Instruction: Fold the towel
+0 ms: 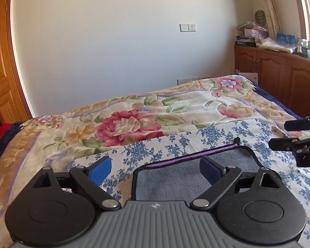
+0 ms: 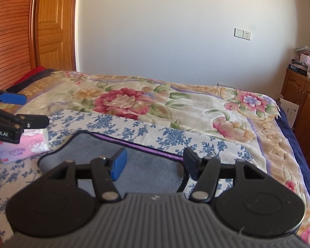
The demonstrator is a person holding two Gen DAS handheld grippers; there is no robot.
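I have both tongs hovering low over the bed, and neither has anything in it. The left tongs [image 1: 155, 169] stand wide apart, one blue pad over the blue-flowered sheet [image 1: 175, 142] and the other over the towel [image 1: 175, 181]. The right tongs [image 2: 155, 163] are wide too, with both pads over the towel's grey pile.

The towel is the grey one with a dark border and a purple stripe [image 1: 192, 155] along its far edge. It lies flat in the lower middle of both views, on the blue-flowered sheet, which in turn lies on the floral blanket [image 1: 134, 124]. A small loop [image 1: 236, 139] sticks up at the far corner in the left view. A pink tissue pack [image 2: 24, 146] sits just beside the towel's corner at the left of the right view.

I judge that the fold has not begun, so the step is to take hold. I would bring each pair of tongs to a corner on the same edge, left to the left corner and right to the right, and dip until one pad slides under the border. I must pinch only the towel, not the sheet beneath, since both are soft and could bunch together. Then I would lift evenly and carry the edge across to meet the opposite one, keeping clear of the tissue pack.
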